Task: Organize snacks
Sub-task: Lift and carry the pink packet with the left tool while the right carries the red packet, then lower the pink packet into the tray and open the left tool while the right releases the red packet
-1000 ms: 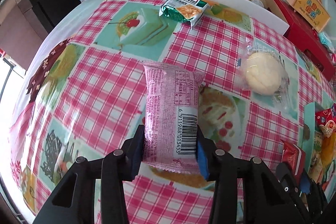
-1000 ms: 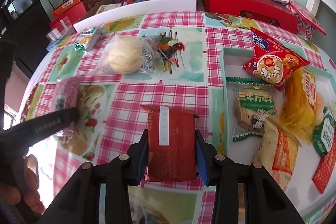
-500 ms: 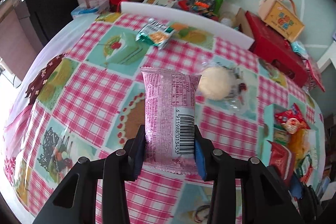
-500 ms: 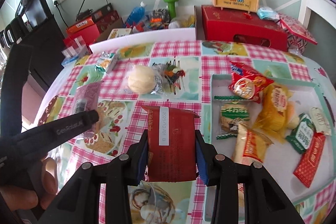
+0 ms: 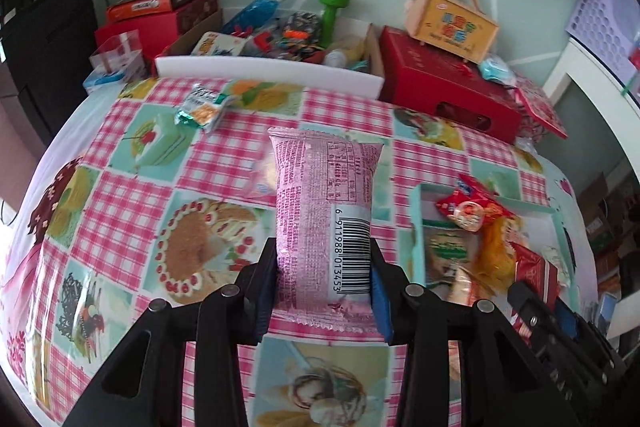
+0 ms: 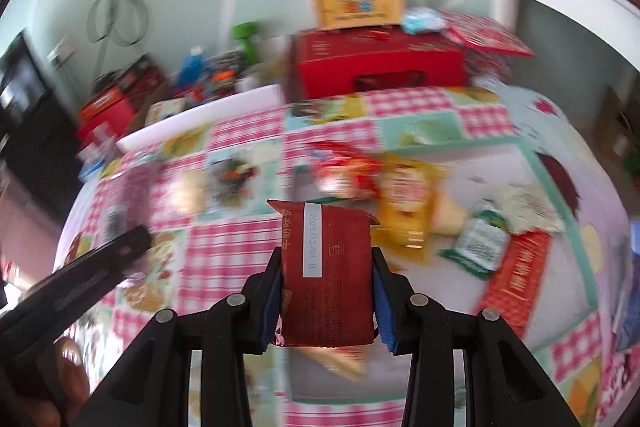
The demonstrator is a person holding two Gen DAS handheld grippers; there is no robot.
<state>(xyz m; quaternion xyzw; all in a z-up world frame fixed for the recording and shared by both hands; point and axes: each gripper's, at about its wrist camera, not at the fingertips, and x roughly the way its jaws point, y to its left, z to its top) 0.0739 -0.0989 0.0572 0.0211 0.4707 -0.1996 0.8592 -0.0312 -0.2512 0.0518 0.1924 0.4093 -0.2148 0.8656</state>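
My left gripper [image 5: 322, 279] is shut on a pink snack packet [image 5: 324, 211] with a barcode, held well above the checked tablecloth. My right gripper [image 6: 326, 287] is shut on a dark red snack packet [image 6: 326, 267], held above the near left part of the pale green tray [image 6: 560, 211]; this view is motion-blurred. The tray also shows at the right of the left wrist view [image 5: 418, 211] and holds several snack packets. A green-and-white packet [image 5: 202, 107] lies on the cloth at the far left. A wrapped round bun [image 5: 266, 173] lies behind the pink packet.
A white board [image 5: 264, 69] edges the table's far side. Behind it stand red boxes [image 5: 444, 89], a yellow carry box [image 5: 450, 23], a green dumbbell [image 5: 334, 13] and a blue bottle. The right gripper's body [image 5: 560, 331] shows at lower right.
Both grippers have risen and swung to the right with their packets. The right gripper now hangs over the tray's near left part; the left one is higher above the cloth.
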